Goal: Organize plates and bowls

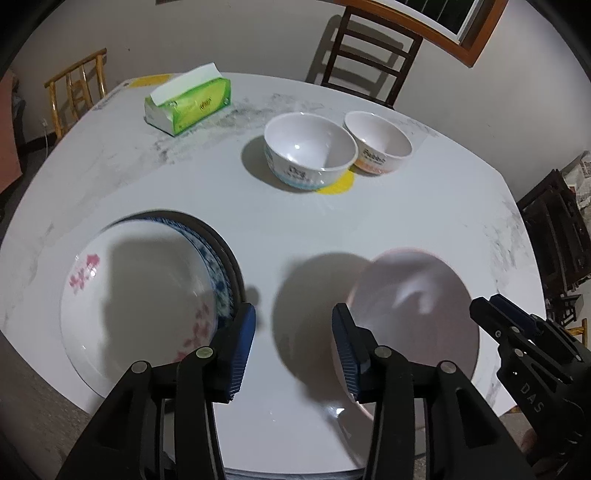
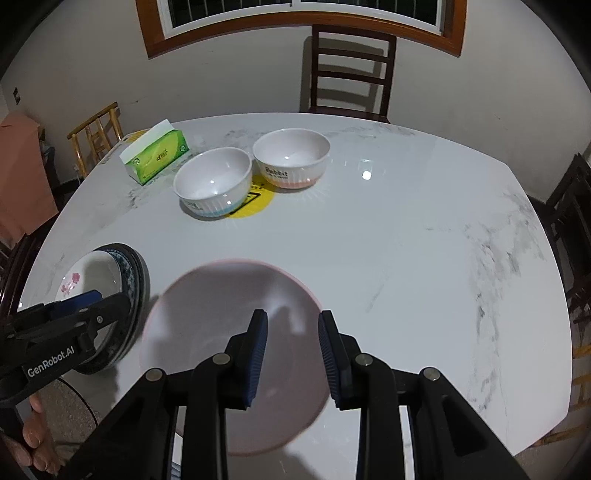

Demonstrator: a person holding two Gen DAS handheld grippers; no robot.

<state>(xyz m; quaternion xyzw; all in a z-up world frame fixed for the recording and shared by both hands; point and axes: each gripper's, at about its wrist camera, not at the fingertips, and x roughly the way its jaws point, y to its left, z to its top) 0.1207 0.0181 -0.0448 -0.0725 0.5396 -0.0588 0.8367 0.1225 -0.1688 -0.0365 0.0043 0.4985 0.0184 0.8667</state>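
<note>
Our left gripper (image 1: 293,332) has its jaws spread wide with nothing between them, and our right gripper (image 2: 291,343) likewise stands with jaws apart, gripping nothing. Both hang above the near edge of the white marble-patterned table (image 2: 406,258), which we take as our landmark.

At the table's near edge lies a blurred pale pink round plate (image 2: 236,354), directly beneath the right gripper's fingers; we cannot tell whether they touch it. At the table's near left edge sits a stack of plates (image 1: 147,291), topped by a white plate with pink flowers over a blue-patterned one and dark ones below. Toward the table's far middle stand two white ribbed bowls side by side: the white bowl with a blue base (image 2: 214,182) rests partly on a round yellow sticker (image 2: 255,205), and the white bowl with an orange base (image 2: 291,158) stands just beside it. At the table's far left corner lies a green tissue box (image 2: 155,157) with a white sheet poking out.

Behind the table stand a dark wooden chair (image 2: 351,74) against a pale wall and a bamboo chair (image 2: 98,136) to the left.

Only the right wrist view shows the wood-framed window (image 2: 295,22) in full and the person's fingers (image 2: 33,446) under the left gripper. Only the left wrist view shows the stack's flowered plate up close.
</note>
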